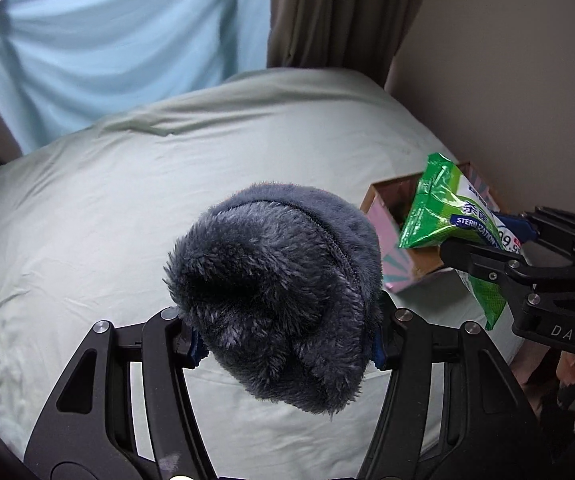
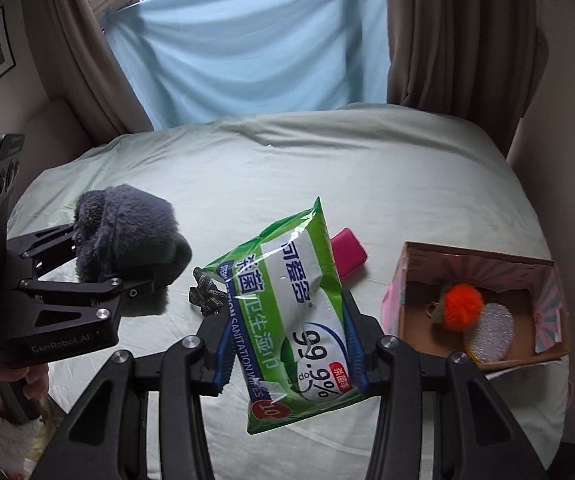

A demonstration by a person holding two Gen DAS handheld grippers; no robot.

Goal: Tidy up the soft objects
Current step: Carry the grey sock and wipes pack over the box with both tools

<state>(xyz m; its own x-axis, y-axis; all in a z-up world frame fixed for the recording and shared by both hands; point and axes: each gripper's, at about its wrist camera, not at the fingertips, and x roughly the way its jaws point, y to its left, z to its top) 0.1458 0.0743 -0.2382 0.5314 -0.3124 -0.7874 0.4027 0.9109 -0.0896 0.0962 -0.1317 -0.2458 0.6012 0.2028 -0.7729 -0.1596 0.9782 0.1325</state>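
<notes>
Where curtains (image 2: 447, 40) hang, rumpled green bed (image 2: 367, 184).

One cardboard box (image 2: 407, 276) on the bed; inside it one orange pompom (image 2: 463, 306) and one glittery sponge (image 2: 491, 336). Left of the box: one wet-wipes pack (image 2: 299, 320), one pink case (image 2: 347, 254), one black scrunchie (image 2: 206, 300), one grey fuzzy hat (image 2: 127, 236).
</notes>
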